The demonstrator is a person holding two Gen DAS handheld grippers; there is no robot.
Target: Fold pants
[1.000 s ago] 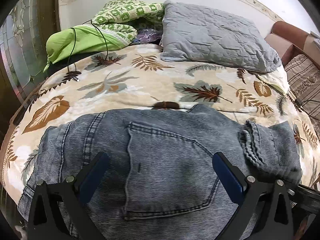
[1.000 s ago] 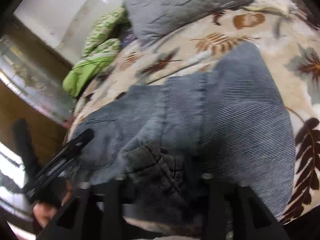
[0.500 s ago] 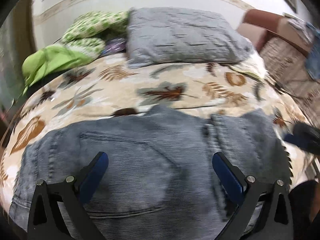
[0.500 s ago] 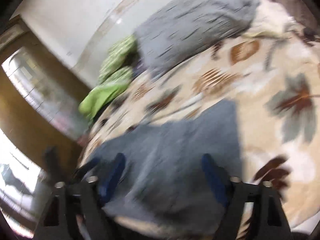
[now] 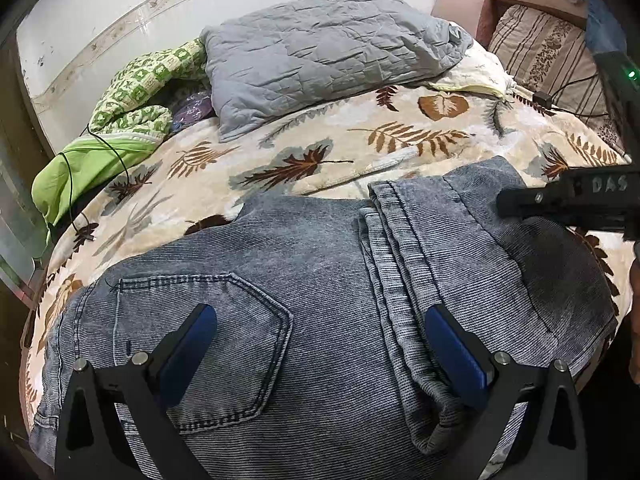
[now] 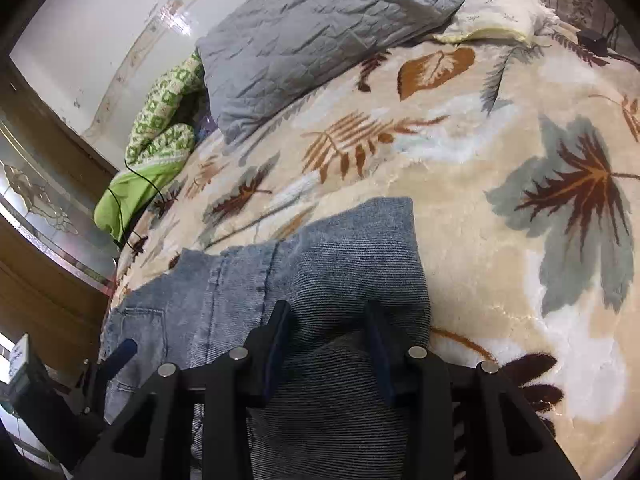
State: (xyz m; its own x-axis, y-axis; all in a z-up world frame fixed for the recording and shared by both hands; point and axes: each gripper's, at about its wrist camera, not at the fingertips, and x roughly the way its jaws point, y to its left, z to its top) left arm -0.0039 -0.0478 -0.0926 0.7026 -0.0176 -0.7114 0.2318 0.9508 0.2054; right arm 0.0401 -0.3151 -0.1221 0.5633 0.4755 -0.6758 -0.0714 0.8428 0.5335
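Jeans point(image 5: 320, 280) lie folded on the leaf blanket point(image 5: 360, 136) at the bed's near edge, back pocket point(image 5: 208, 344) up at near left, leg cuff point(image 5: 400, 216) doubled over toward the right. Left gripper point(image 5: 320, 356) hovers over the near part of the jeans w/ jaws wide apart, blue pads point(image 5: 188, 356) clear of the denim, nothing between them but the cloth below. Right gripper point(image 6: 328, 340) sits at the right end of the jeans; its jaws have just been closing and now stand partly together w/ a ridge of denim bunched between them, pads right at the fabric; can't tell if they actually pinch it. In the left view the right gripper shows as a black bar above the jeans' far right corner. Grey pillow point(image 5: 328, 52) and green bedding point(image 5: 120, 120) lie far back, well apart from the jeans.
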